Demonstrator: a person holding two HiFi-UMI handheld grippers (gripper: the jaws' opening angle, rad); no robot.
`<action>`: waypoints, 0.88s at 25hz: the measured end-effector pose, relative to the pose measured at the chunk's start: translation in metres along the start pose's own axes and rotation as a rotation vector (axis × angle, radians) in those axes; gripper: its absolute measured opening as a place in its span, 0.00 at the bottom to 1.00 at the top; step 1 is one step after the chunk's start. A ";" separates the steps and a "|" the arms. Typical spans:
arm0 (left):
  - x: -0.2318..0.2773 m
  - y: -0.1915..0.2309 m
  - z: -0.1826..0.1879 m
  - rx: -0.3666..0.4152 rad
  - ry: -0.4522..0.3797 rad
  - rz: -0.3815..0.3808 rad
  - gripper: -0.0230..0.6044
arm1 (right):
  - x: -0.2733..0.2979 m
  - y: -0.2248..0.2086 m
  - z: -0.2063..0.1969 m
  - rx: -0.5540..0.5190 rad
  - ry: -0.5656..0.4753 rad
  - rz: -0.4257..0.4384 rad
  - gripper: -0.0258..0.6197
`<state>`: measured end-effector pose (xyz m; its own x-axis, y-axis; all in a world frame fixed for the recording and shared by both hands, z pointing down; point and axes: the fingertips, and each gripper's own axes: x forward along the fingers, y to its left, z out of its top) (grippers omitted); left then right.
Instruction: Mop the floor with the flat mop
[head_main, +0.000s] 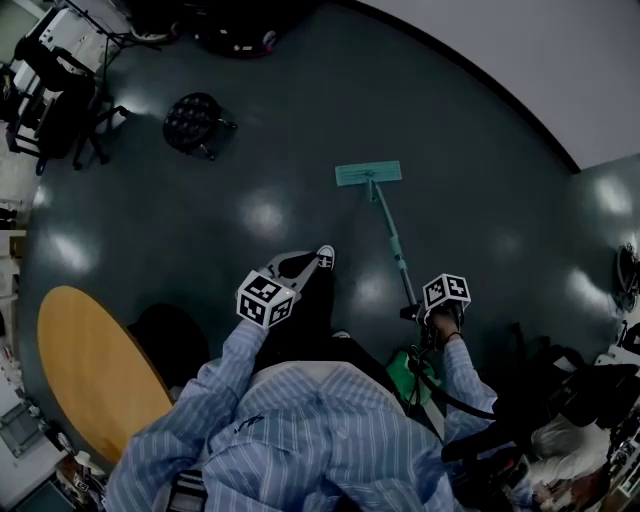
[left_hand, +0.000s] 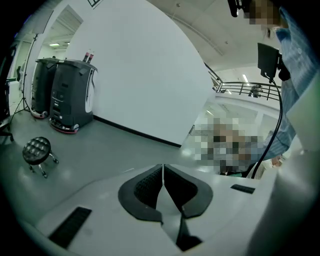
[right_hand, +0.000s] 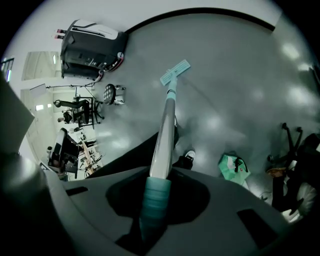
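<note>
The flat mop has a teal head (head_main: 368, 174) lying flat on the dark floor ahead of me. Its pole (head_main: 393, 242) slants back toward my right side. My right gripper (head_main: 427, 315) is shut on the mop's upper handle; in the right gripper view the teal grip (right_hand: 155, 199) sits between the jaws and the silver pole (right_hand: 165, 130) runs out to the mop head (right_hand: 175, 72). My left gripper (head_main: 322, 258) hangs in front of my body, away from the mop. Its jaws meet with nothing between them (left_hand: 163, 186).
A round wooden table (head_main: 90, 370) is at my left. A black stool (head_main: 196, 122) and chairs (head_main: 60, 100) stand far left. A green bag (head_main: 408, 372) lies by my right foot. Dark machines (left_hand: 67, 95) stand against the white wall. Black equipment (head_main: 570, 390) clutters the right.
</note>
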<state>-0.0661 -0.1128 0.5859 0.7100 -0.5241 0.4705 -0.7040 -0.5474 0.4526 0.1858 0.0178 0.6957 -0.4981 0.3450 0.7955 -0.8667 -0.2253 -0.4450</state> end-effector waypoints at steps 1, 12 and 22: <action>0.002 0.015 0.002 -0.007 0.002 0.006 0.06 | 0.003 0.009 0.022 -0.004 -0.003 -0.001 0.16; 0.025 0.129 0.035 -0.100 0.005 0.078 0.06 | 0.003 0.093 0.243 -0.050 -0.005 -0.024 0.16; 0.009 0.109 0.026 -0.198 0.012 0.115 0.06 | -0.048 0.153 0.368 -0.005 -0.111 0.036 0.16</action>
<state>-0.1358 -0.1943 0.6197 0.6250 -0.5673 0.5362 -0.7716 -0.3448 0.5346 0.0864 -0.3686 0.7404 -0.5231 0.2334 0.8197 -0.8486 -0.2314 -0.4757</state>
